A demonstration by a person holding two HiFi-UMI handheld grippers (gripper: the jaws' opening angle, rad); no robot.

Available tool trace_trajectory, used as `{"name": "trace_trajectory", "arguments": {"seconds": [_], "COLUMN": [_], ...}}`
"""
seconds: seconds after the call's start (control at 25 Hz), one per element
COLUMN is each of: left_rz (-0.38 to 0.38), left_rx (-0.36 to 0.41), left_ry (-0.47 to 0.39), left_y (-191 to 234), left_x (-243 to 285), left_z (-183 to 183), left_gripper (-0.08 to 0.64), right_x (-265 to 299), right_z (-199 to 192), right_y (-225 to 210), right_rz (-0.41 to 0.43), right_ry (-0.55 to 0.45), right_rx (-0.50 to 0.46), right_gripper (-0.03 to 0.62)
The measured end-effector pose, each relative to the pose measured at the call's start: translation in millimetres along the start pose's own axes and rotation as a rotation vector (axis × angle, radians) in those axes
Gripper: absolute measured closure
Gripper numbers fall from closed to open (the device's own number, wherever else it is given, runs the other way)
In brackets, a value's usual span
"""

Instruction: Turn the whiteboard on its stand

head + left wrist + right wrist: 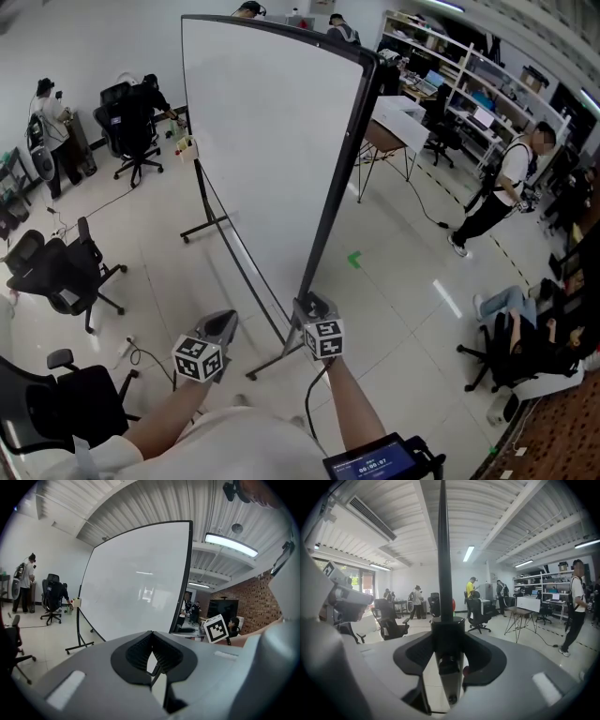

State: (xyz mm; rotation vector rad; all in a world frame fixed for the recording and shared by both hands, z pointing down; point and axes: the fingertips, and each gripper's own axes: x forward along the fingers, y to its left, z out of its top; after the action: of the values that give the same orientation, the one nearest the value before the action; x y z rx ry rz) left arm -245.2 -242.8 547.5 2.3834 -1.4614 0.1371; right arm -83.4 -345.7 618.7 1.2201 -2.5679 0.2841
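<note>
A tall whiteboard (pixel 267 141) stands on a black wheeled stand (pixel 202 228), seen nearly edge-on from its near side. My right gripper (pixel 312 307) is shut on the stand's near upright post (pixel 339 183), low down by the board's bottom corner. In the right gripper view the black post (pixel 444 569) runs straight up from between the pads of my right gripper (pixel 448 626). My left gripper (pixel 223 323) hangs free to the left of the post, clear of the board. In the left gripper view its jaws (pixel 151 635) meet with nothing between them, facing the white board (pixel 136 583).
Black office chairs stand at the left (pixel 66 277), lower left (pixel 56 398) and far back (pixel 131 127). A person (pixel 502 192) walks at the right, another sits low at the right (pixel 511 319). A table (pixel 394 131) and shelves (pixel 478 84) lie behind the board.
</note>
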Motion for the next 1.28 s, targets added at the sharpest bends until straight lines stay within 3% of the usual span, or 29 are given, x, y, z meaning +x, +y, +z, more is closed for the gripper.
{"name": "trace_trajectory", "arguments": {"seconds": [1.28], "left_rz": [-0.003], "left_rx": [0.009], "left_ry": [-0.020], "left_y": [-31], "left_x": [-12], "left_z": [1], "left_gripper": [0.541], "right_x": [-49], "right_z": [-17], "right_y": [-12], "right_rz": [0.019], "right_ry": [0.038], "right_rx": [-0.005], "right_gripper": [0.393]}}
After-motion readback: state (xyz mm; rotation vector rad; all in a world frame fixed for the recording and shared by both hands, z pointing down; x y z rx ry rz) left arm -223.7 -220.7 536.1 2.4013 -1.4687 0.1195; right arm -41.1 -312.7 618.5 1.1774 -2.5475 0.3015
